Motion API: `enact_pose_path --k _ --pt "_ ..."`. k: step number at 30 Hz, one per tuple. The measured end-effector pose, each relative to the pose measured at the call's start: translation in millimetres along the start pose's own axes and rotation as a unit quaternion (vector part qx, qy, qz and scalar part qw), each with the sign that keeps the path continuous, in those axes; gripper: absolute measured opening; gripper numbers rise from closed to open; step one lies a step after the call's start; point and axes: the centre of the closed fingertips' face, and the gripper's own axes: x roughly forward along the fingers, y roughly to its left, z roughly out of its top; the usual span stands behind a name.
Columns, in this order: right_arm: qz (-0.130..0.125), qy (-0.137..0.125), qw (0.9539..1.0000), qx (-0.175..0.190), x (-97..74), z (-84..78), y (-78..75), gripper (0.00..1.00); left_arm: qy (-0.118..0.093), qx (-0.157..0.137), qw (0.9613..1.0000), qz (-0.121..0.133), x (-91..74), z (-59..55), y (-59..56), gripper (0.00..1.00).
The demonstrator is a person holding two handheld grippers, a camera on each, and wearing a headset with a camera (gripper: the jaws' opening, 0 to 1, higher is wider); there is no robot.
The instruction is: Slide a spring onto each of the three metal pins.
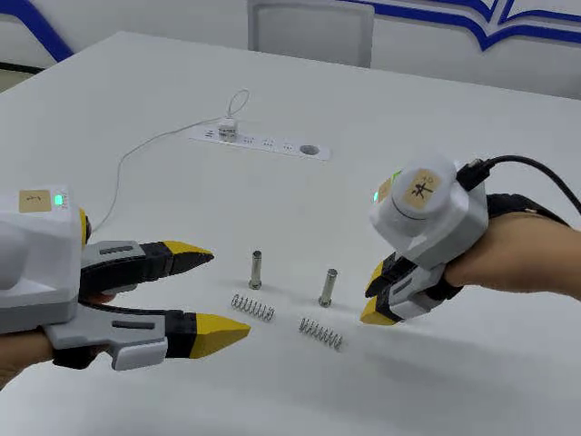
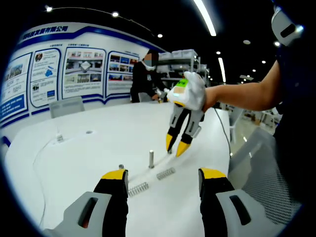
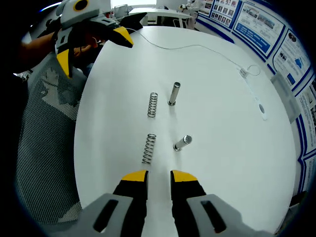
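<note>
Left claw [image 1: 211, 292]: jaws spread wide, nothing between them, hovering low at the left of the table [image 1: 436, 118], tips aimed toward the parts. Right claw [image 1: 377, 302]: jaws parted only a crack, also empty, tips pointed down just to the right of the right pin [image 1: 328, 287]; can't tell if they touch the tabletop. Outward from there: right pin stands upright, and the right spring [image 1: 320, 333] lies flat on the table just in front of it, close but apart. Left pin [image 1: 255, 270] stands upright too, with the left spring [image 1: 252, 308] lying flat just in front of it, likewise not touching. Both springs sit between the two claws, the left one nearer the left claw's lower tip. The right gripper view looks down the same layout: two springs in a line, two pins beside them, each pin bare. Task says three pins; I count two pins and two springs here. Power strip [image 1: 263, 143] sits well back, out of the way. Status, my read: zero springs on pins, nothing picked up, so all of it is left. Likely next step is a claw closing on a spring, probably right claw on the right spring since it's nearest, then threading it over the pin top. Springs are small and lie flat, so the pinch may be fiddly.
</note>
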Motion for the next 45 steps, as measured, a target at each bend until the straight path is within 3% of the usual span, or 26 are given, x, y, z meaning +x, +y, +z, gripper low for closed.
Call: enact_pose_path --k 7,18,37,45 --pt "0.017 -0.001 0.9999 0.005 18.0 4.5 10.1 0.18 0.005 -0.001 1.0000 -0.002 2.3 -2.6 -1.1 0.59" --pt "0.026 0.012 0.9994 0.019 41.7 -1.6 15.1 0.16 0.009 -0.004 1.0000 0.000 3.2 -4.4 -0.8 0.59" --pt "0.031 0.020 0.9991 0.020 46.0 -2.0 18.1 0.12 0.014 -0.002 0.9999 -0.004 4.8 -6.1 -3.2 0.58" --pt "0.030 0.022 0.9992 0.013 36.3 -0.7 19.7 0.11 0.035 0.011 0.9990 -0.023 8.3 -13.1 -7.7 0.57"
